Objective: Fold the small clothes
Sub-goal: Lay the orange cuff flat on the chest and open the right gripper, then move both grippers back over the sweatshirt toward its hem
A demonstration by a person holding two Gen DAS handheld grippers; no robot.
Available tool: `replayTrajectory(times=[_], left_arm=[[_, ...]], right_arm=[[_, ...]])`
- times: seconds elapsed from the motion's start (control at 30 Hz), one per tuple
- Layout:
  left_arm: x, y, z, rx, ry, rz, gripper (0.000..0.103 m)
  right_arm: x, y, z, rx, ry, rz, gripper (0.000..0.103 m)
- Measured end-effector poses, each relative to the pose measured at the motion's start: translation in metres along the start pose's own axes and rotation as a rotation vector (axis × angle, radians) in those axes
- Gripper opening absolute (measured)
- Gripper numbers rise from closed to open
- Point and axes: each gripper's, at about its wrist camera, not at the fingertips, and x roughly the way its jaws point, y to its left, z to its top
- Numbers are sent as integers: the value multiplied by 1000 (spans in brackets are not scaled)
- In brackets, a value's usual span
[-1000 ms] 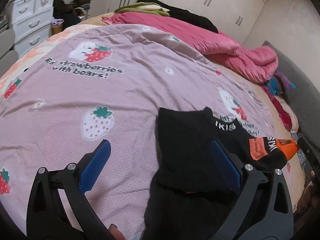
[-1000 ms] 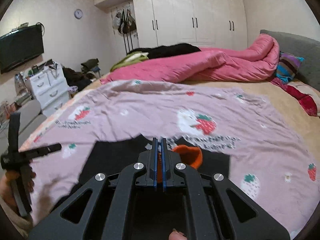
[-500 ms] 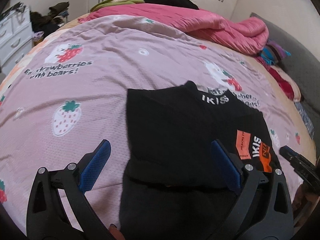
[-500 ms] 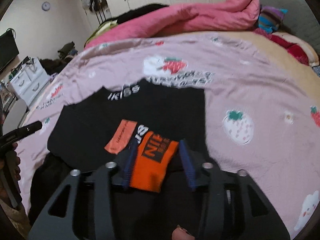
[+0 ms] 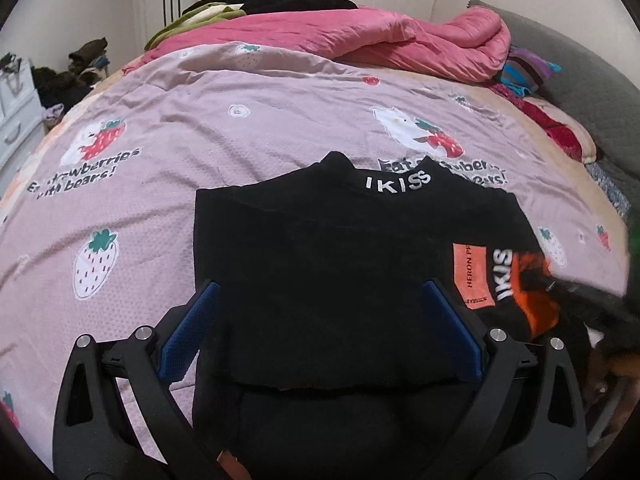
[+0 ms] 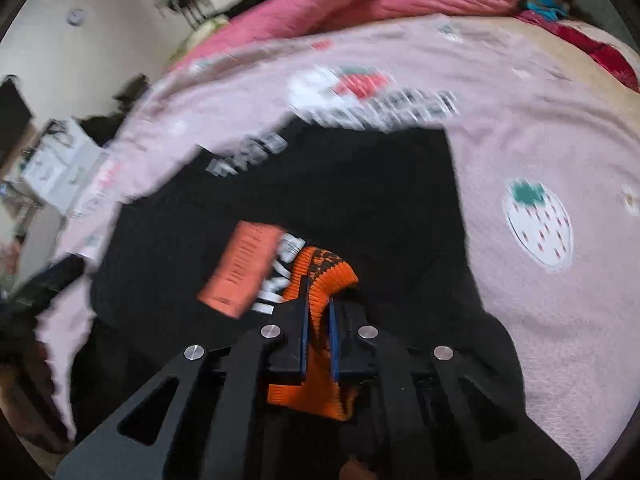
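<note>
Ahead of both tongs, a strawberry-print sheet [image 5: 240,152] covers the bed; left gripper [image 5: 320,328] gapes over the black sweater [image 5: 320,248], right gripper [image 6: 318,320] apparently pinches its orange cuff [image 6: 328,276].

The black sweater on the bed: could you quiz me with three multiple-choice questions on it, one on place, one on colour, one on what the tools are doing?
1. The black sweater lies on:
A. purple strawberry blanket
B. floor
C. white drawers

2. The cuff in the right tool is:
A. green
B. orange
C. white

3. The left tool is:
A. shut on the collar
B. open, holding nothing
C. out of view

Answers: 1 A, blanket shows around it. 2 B, orange knit sits between the closed pads. 3 B, its blue pads stand wide apart.
</note>
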Motion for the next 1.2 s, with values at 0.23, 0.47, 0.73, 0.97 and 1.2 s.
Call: replayTrajectory(times=[0.23, 0.47, 0.73, 0.97, 1.2], left_arm=[[3, 3, 0, -7, 3, 10, 93], [2, 9, 2, -27, 2, 17, 93], [-8, 6, 4, -26, -13, 12, 93], [-19, 5, 5, -28, -28, 2, 94], [-32, 5, 5, -30, -55, -3, 94]], right_arm=[[-16, 25, 19, -161, -108, -93, 7], [-4, 0, 13, -67, -66, -124, 15], [-28, -9, 2, -20, -109, -112, 53], [-43, 7, -4, -62, -136, -141, 80], [-58, 21, -9, -102, -174, -198, 95]])
